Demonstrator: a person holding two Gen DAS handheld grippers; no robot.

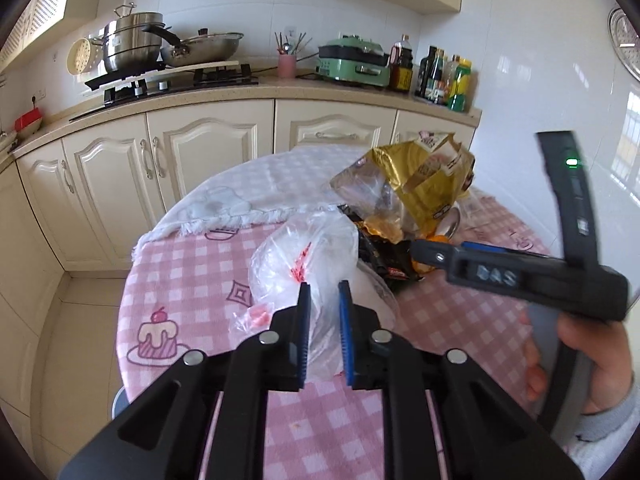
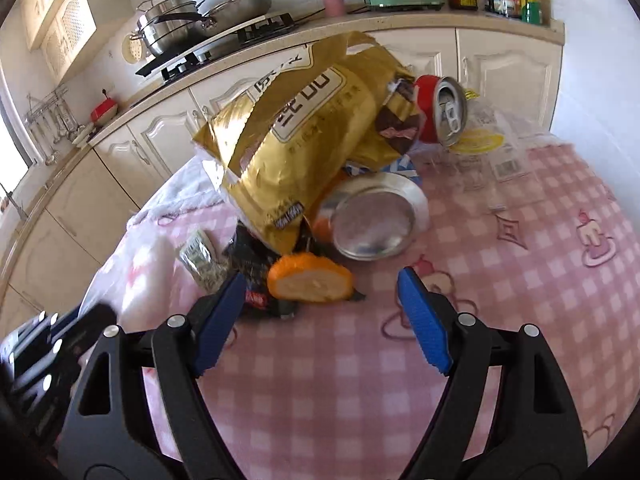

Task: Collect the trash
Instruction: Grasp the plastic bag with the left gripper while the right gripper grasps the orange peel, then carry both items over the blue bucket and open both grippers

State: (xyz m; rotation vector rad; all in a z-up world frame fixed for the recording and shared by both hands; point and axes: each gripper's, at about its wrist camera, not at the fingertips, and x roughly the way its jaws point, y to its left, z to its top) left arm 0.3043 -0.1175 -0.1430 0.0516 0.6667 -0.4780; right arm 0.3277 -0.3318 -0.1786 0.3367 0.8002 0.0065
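Note:
A clear plastic bag [image 1: 308, 256] with red print lies on the pink checked table; my left gripper [image 1: 323, 286] is shut on its near part. Behind it lie a black wrapper [image 1: 380, 256] and a gold snack bag [image 1: 424, 184]. In the right wrist view my right gripper [image 2: 322, 278] is open, its fingers on either side of an orange peel [image 2: 310, 282] just ahead. Beyond the peel lie the black wrapper [image 2: 252, 256], the gold bag [image 2: 296, 148], a silver can [image 2: 372, 220] on its side and a red can [image 2: 440, 110]. The right gripper [image 1: 424, 250] also shows in the left wrist view.
The round table [image 1: 192, 280] has a white cloth [image 1: 256, 192] on its far part. Clear plastic wrap [image 2: 500, 148] lies by the red can. Kitchen cabinets [image 1: 200, 160] and a counter with a stove, pots and bottles stand behind the table.

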